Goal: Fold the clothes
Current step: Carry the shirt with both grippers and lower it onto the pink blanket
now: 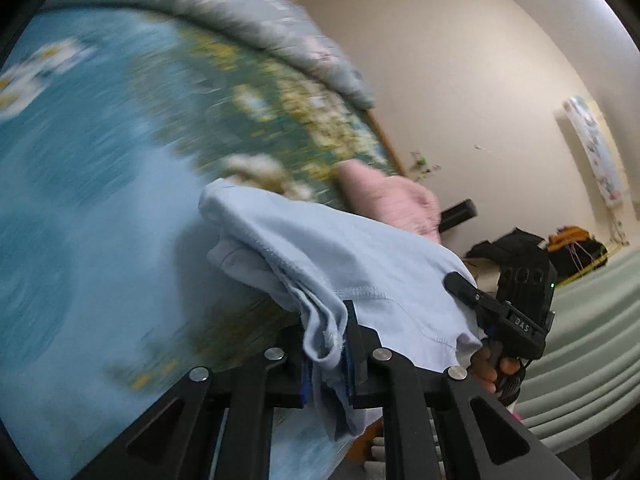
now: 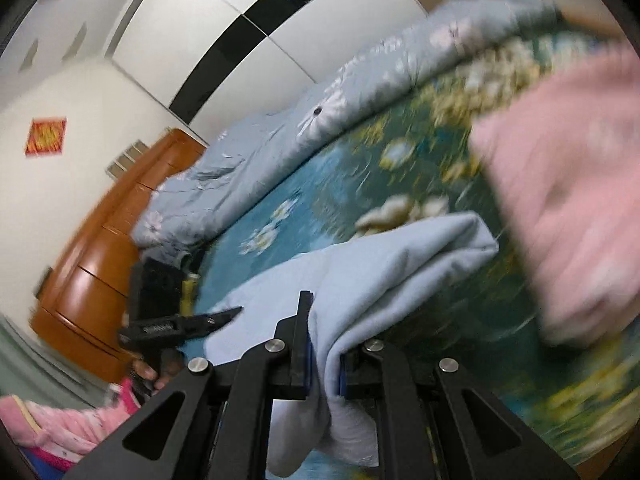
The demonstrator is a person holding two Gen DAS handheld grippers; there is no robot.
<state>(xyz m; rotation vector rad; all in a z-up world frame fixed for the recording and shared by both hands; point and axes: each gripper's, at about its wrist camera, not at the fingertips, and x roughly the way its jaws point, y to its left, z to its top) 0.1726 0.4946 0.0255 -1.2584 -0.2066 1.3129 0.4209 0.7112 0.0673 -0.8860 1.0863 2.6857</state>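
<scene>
Two fisheye views, both blurred by motion, above a bed (image 1: 72,184) with a teal floral cover.

Left wrist view: left gripper (image 1: 326,344) at lower centre, jaws closed tight on a bunched edge of a pale blue garment (image 1: 340,252). Cloth rising from the jaws toward the middle of the frame, then stretching to the right, where the right gripper (image 1: 460,284) pinches its far edge. Pink garment (image 1: 396,200) lying on the bed just beyond, right of centre.

Right wrist view: right gripper (image 2: 324,340) at lower centre, jaws likewise clamped on a fold of the pale blue garment (image 2: 384,276), a tail of cloth hanging below. Left gripper (image 2: 236,312) at lower left, tip touching the same cloth. Pink garment (image 2: 568,200) filling the right side of the frame, heavily blurred. Blue-grey quilt (image 2: 360,92) bunched along the far edge of the bed; wooden dresser (image 2: 104,256) at left.

Key relation: garment held off the bed, its long axis running between the two grippers, roughly crosswise to each camera. Neither hand clearly nearer the bed. Likely mid-fold or mid-carry, with lowering onto the cover apparently the next need.
</scene>
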